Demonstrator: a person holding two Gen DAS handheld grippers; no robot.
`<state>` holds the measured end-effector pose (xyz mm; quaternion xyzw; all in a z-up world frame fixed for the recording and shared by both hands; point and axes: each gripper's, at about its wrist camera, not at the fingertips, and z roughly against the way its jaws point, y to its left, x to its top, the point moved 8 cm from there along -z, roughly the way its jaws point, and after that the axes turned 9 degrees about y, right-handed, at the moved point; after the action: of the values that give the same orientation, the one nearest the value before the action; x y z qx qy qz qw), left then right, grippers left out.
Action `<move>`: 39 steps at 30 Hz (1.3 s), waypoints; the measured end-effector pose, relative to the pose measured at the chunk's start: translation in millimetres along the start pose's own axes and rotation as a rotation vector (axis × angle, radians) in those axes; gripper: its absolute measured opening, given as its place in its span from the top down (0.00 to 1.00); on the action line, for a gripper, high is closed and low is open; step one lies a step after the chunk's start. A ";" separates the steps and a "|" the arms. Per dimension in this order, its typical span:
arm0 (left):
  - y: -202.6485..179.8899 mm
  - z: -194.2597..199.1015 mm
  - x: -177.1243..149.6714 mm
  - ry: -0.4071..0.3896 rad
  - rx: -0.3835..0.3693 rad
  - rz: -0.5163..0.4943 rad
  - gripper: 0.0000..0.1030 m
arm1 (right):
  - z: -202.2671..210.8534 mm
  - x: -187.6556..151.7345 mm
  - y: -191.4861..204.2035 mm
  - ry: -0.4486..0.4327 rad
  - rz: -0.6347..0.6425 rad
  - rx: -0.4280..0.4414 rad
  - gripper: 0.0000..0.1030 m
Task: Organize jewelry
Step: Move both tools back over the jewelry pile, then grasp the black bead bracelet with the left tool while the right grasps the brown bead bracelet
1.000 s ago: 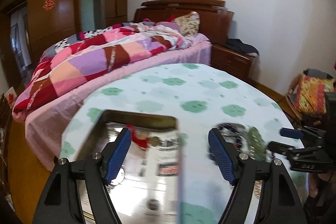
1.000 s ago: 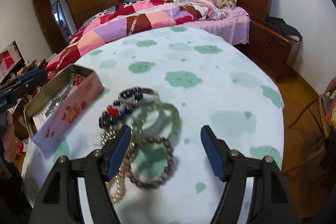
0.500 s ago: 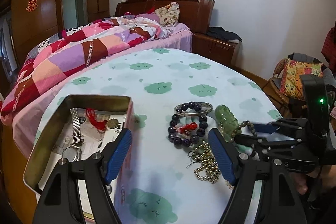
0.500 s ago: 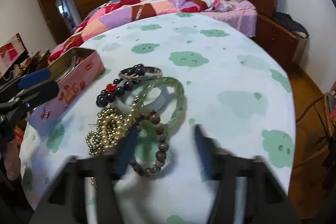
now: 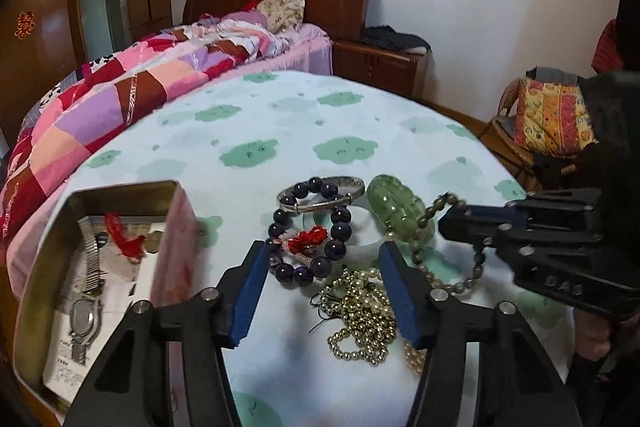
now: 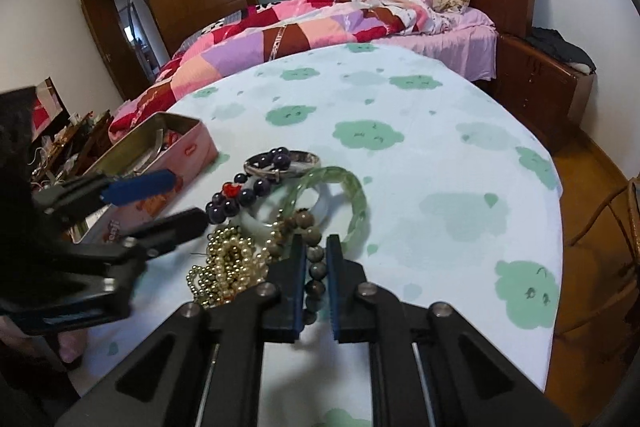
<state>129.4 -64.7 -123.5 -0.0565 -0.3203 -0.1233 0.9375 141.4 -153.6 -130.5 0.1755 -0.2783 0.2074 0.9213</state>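
Observation:
A pile of jewelry lies on the cloud-print tablecloth (image 5: 256, 131): a dark purple bead bracelet (image 5: 308, 227) with a red knot, a silver bangle (image 5: 320, 193), a green bangle (image 5: 400, 213), a gold bead chain (image 5: 364, 311) and a brown bead bracelet (image 6: 314, 259). My left gripper (image 5: 322, 291) is open over the purple bracelet and gold chain. My right gripper (image 6: 314, 283) is shut on the brown bead bracelet. An open pink tin (image 5: 44, 263) at the left holds a watch (image 5: 86, 299) and a red cord.
A bed with a patchwork quilt (image 5: 132, 95) stands beyond the table. A wooden nightstand (image 5: 380, 67) is at the back. A chair with a colourful cushion (image 5: 548, 115) stands right of the table. Wardrobes line the far wall.
My left gripper swung right from the tin to over the jewelry pile. My right gripper moved down and closed on the brown bead bracelet.

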 end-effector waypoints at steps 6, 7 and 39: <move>-5.1 -25.1 -2.3 0.071 -0.015 -0.029 0.50 | -2.7 1.0 2.2 0.000 0.008 -0.004 0.88; -4.8 -26.1 -0.9 0.071 -0.018 -0.029 0.57 | -3.0 1.0 3.4 0.000 0.011 -0.003 0.88; 21.1 94.1 29.5 -0.186 -0.150 0.104 0.88 | 39.4 25.1 25.6 -0.131 0.039 0.017 0.88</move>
<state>102.4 -32.7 -31.8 -0.1541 -0.3922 -0.0927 0.9021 130.8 -141.9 -79.6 0.1912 -0.3394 0.2157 0.8954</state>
